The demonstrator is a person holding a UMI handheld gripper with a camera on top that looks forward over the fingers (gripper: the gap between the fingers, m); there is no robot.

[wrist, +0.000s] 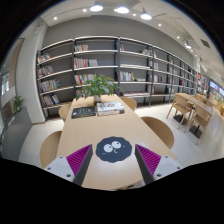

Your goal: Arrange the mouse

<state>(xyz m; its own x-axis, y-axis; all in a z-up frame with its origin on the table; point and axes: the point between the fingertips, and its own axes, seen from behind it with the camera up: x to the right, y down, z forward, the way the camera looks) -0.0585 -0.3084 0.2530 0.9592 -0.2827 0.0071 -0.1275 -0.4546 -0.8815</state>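
Note:
A dark round mouse pad (pixel 111 150) with cartoon eyes lies on the light wooden table (pixel 90 135), just ahead of my fingers and between their lines. My gripper (pixel 112 162) is open and empty, its purple pads (pixel 149 159) wide apart over the near end of the table. No mouse shows in the view.
A potted plant (pixel 99 86), a dark book (pixel 84 111) and stacked books (pixel 110 107) sit at the table's far end. Wooden chairs (pixel 158 130) stand along both sides. Bookshelves (pixel 95 62) line the back wall. More tables and chairs (pixel 195 108) stand to the right.

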